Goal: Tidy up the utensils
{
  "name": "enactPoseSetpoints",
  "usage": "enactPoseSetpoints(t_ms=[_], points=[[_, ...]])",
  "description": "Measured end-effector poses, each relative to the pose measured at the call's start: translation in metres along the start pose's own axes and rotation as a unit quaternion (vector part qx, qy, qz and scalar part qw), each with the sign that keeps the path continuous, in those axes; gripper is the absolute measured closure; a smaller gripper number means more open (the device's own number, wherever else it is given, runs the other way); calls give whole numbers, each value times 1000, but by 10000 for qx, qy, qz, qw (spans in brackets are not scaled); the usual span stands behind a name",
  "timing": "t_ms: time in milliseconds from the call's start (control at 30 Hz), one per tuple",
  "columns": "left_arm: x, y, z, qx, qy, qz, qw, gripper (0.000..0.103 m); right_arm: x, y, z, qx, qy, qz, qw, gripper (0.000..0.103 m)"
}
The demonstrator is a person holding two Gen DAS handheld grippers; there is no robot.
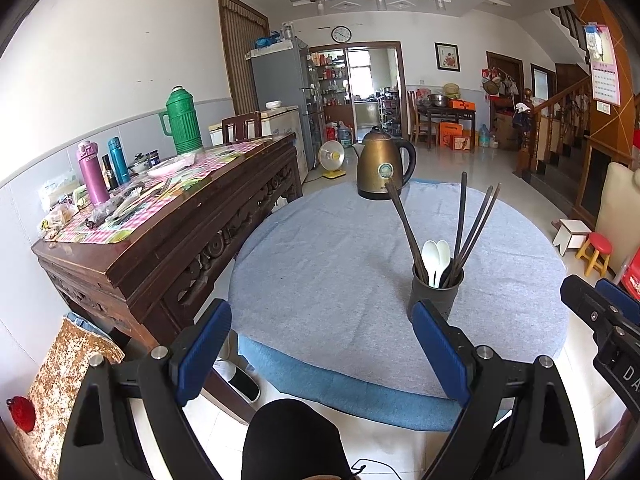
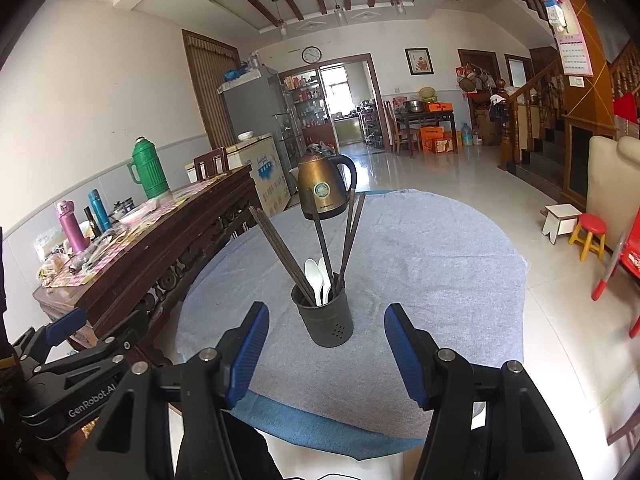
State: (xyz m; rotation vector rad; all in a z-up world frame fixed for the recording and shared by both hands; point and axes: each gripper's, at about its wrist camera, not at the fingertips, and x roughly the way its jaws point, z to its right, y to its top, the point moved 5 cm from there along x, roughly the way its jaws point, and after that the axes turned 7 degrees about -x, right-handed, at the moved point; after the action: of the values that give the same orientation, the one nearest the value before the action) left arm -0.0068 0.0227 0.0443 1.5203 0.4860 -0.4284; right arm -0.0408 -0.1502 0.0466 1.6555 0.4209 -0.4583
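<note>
Only one dark grey cylindrical utensil holder (image 2: 325,320) stands on the round bench with the light blue cloth (image 2: 420,264). It contains two white plastic spoons (image 2: 318,280) and about six dark brown chopsticks (image 2: 320,236). One bronze electric kettle (image 2: 322,188) stands at the far edge. The left gripper (image 1: 322,352) and right gripper (image 2: 326,354) both have jaws apart, empty. One carved wooden sideboard (image 1: 168,248) stands beside the bench.

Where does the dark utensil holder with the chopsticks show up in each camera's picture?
Left wrist view: utensil holder right of centre, behind the left gripper's right finger.
Right wrist view: utensil holder centred, beyond the right gripper.
Shared landmark: the brass kettle behind it.
</note>
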Motion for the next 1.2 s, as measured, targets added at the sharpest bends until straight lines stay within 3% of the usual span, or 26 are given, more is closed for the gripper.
enactPoseSetpoints(t_ms=[500,733,1000,1200], points=[[0,4,-20,-116,-222,67,9997,11,0,20,-25,-374,-172,69,9991,39],[20,11,-29,-228,-173,-22,9996,11,16,26,-34,-563,-225,11,9982,39],[53,25,-16,-88,-221,-224,9995,11,42,36,-21,-644,-405,-26,9971,39],[63,39,-6,14,-222,-160,9996,11,66,40,-9,-542,-352,-113,9978,39]])
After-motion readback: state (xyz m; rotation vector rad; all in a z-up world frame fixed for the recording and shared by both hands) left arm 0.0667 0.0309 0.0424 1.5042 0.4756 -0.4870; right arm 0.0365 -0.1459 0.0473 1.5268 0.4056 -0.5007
